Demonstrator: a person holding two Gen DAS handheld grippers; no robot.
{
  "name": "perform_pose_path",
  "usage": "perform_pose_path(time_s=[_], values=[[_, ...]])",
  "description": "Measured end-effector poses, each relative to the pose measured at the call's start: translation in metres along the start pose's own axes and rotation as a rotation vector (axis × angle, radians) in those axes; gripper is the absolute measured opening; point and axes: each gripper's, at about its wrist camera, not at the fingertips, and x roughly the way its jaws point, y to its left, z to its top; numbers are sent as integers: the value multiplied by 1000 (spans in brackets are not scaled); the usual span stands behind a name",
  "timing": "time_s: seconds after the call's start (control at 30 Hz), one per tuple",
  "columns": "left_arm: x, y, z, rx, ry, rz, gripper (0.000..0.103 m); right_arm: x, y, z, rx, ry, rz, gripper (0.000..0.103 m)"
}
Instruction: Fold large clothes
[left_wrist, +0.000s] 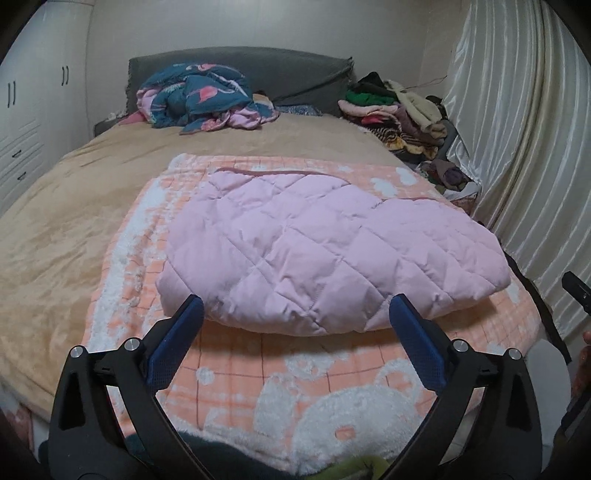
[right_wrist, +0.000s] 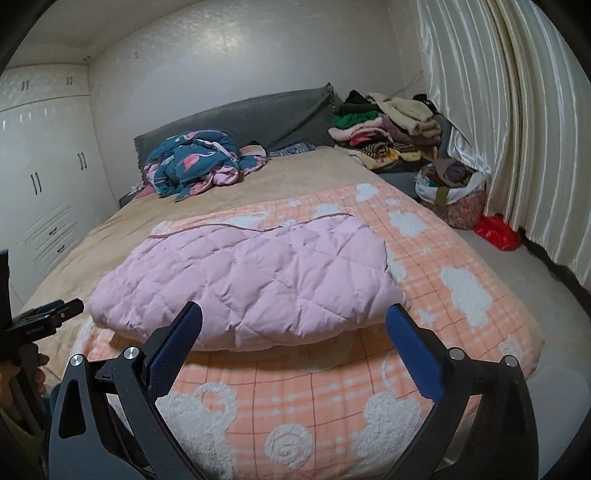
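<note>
A pink quilted garment (left_wrist: 317, 243) lies folded into a thick flat bundle on an orange-and-white plaid blanket (left_wrist: 280, 373) at the near end of the bed; it also shows in the right wrist view, pink garment (right_wrist: 251, 284) on the blanket (right_wrist: 436, 258). My left gripper (left_wrist: 295, 314) hovers open just in front of the bundle's near edge, nothing between its blue pads. My right gripper (right_wrist: 293, 317) is likewise open and empty before that edge. Part of the left tool (right_wrist: 44, 317) shows at the right wrist view's left side.
A crumpled teal and pink garment (left_wrist: 207, 96) lies near the grey headboard (left_wrist: 280, 70). A pile of clothes (right_wrist: 388, 125) sits at the far right beside a full bag (right_wrist: 450, 192) and a red bag (right_wrist: 495, 232). Curtains (right_wrist: 517, 129) hang on the right, white wardrobes (right_wrist: 40, 177) on the left.
</note>
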Motion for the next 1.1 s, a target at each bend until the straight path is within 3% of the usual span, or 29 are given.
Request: perform_pose_path(time_s=[0.23,0.53,0.9,1.1], values=[[-26,-9,-16,-10,-23,-16,94,-33,26,-9,-59,-51,56,99],[-40,-19,-35,10,-9,-13,94,-51,47,-32,-83,-74,62,99],[-37,-31,-51,53,27,-12,94,-29,53,-55,-63,50,90,99],[-39,-34,-53,68,16,-14,94,-26,55,-56,-62,58,88,99]])
